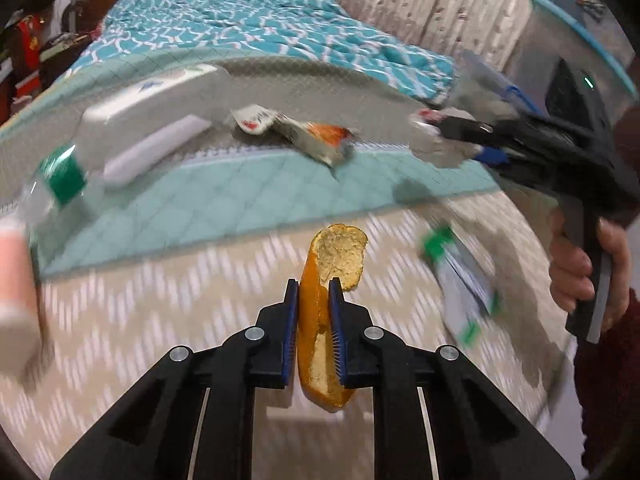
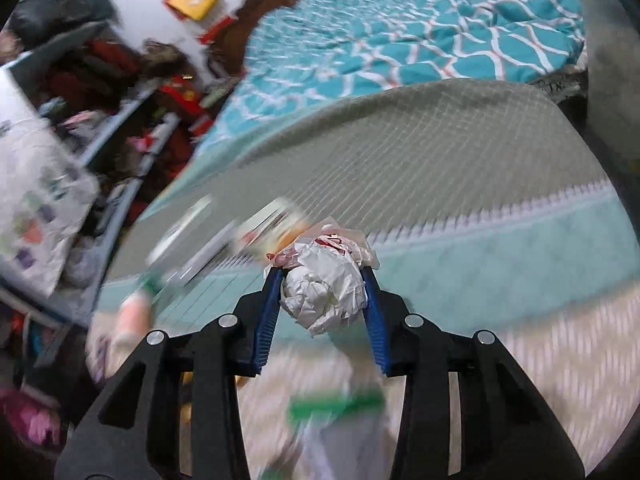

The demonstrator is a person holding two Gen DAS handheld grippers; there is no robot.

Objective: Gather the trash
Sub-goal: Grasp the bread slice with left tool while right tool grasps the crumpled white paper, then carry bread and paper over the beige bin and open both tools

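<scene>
Both tools grip trash: left tool point(image 1: 314, 292) pinches orange peel point(image 1: 338, 256), right tool point(image 2: 322, 280) clamps crumpled paper point(image 2: 324, 292).

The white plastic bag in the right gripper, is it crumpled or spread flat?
Crumpled. The white plastic bag is wadded into a wrinkled ball, pinched between the right gripper pads.

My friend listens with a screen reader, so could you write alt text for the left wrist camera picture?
The left gripper is shut on a curved piece of orange peel, held above a bed with a zigzag-patterned cover. Blurred wrappers and other litter lie on the bed behind it. At right, a hand holds the right gripper, which grips crumpled paper.
</scene>
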